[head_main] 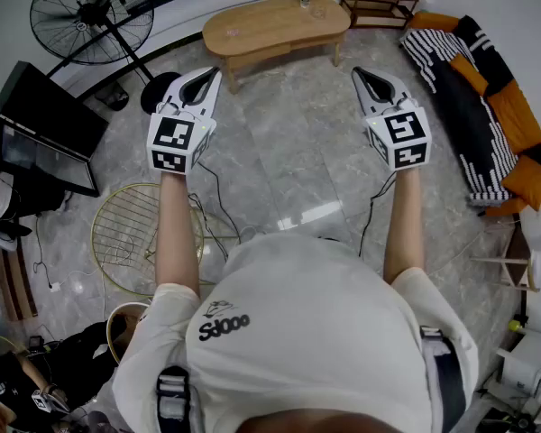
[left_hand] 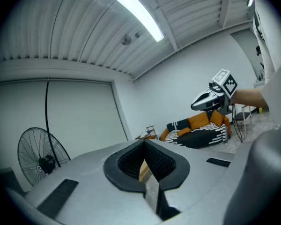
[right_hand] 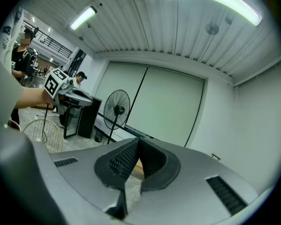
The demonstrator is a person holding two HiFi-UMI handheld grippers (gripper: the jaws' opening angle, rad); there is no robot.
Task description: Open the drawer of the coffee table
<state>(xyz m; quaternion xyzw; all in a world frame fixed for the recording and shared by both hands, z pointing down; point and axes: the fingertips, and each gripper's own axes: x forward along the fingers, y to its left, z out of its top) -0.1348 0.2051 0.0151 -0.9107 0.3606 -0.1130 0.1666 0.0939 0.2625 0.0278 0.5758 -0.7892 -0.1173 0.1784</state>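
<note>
The person is holding the left gripper (head_main: 209,74) and right gripper (head_main: 361,72) out level, both pinched shut on nothing. The coffee table (head_main: 272,23) is sitting well ahead of both tips, so the approach is only beginning. Next, I reckon, comes walking in and finding the drawer front, which I cannot make out.

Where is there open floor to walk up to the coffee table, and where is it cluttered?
Bare floor lies between the coffee table, the sofa and the fan. The left is crowded: black screen, wire rack, cables.

The right gripper (right_hand: 137,145) holds its fingers (right_hand: 119,163) pressed together, a standing fan (right_hand: 116,108) beyond on the left.
</note>
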